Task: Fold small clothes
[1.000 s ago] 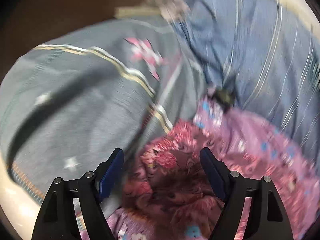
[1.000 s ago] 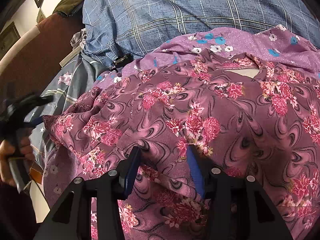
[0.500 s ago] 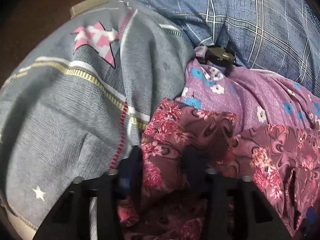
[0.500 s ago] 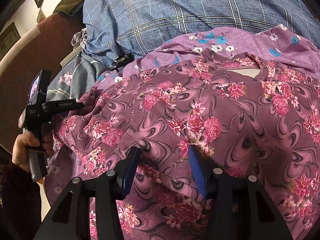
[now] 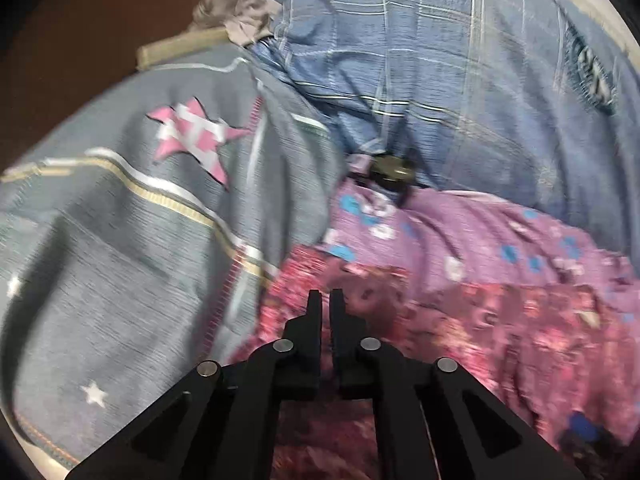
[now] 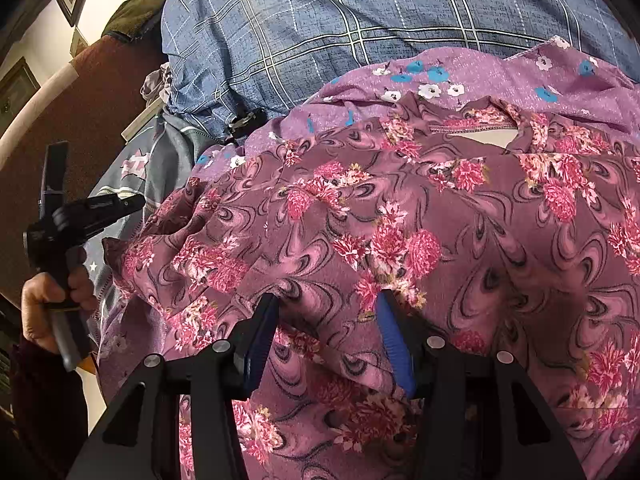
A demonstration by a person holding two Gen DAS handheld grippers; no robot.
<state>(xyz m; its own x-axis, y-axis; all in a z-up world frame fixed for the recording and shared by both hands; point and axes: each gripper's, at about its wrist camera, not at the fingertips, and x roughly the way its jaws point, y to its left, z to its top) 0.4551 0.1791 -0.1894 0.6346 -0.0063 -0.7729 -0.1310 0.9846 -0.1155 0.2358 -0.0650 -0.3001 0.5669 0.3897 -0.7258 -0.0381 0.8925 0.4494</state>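
So the maroon floral top (image 6: 400,216) was spread over a purple flowered cloth (image 6: 500,68) on the bed, with a grey star blanket (image 5: 120,240) off to its left. The left claw (image 5: 325,300) had just been closing and ended up nearly shut at the top's left edge; it looked to be off the fabric, though the blur made that hard to call. The right claw (image 6: 326,312) sat about half open with a raised fold of the top between its blue pads (image 6: 394,344). My worry: if the left really missed, lifting would drag only one side and bunch the top, or snag the purple cloth underneath.
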